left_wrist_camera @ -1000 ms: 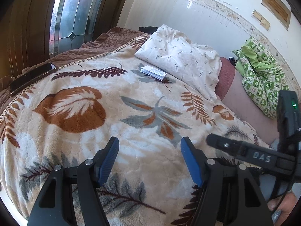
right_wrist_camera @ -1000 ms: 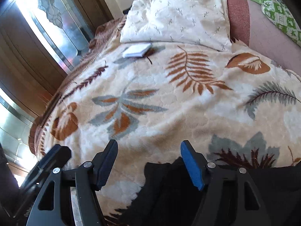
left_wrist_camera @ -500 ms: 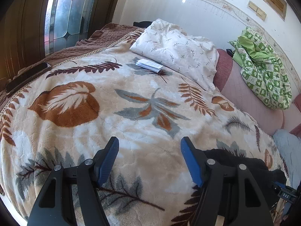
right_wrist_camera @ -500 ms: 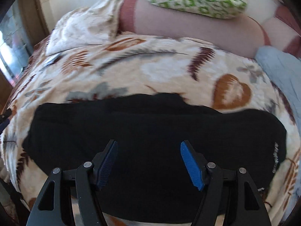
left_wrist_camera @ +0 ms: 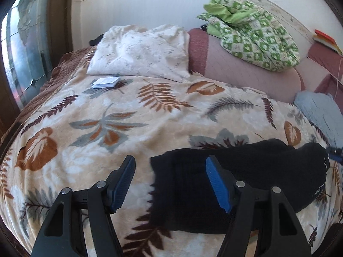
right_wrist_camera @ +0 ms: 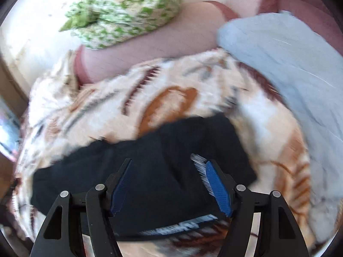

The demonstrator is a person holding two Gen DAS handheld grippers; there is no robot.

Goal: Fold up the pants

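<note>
Left wrist view shows us one pair of pants (left_wrist_camera: pixel 246 171) lying near the bed's (left_wrist_camera: pixel 150 124) front edge. Both our left gripper (left_wrist_camera: pixel 170 182) and right gripper (right_wrist_camera: pixel 168 184) have fingers apart, empty. Plush blanket could get pinched with the cloth. One pillow (left_wrist_camera: pixel 141 53), one booklet (left_wrist_camera: pixel 106 82).

Black pants (left_wrist_camera: pixel 246 171), folded flat on leaf-patterned blanket (left_wrist_camera: pixel 128 128)

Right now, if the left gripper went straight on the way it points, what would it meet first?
Most likely the left edge of the black pants, lying on the leaf-print blanket between the open left gripper fingers; depth is uncertain.
</note>
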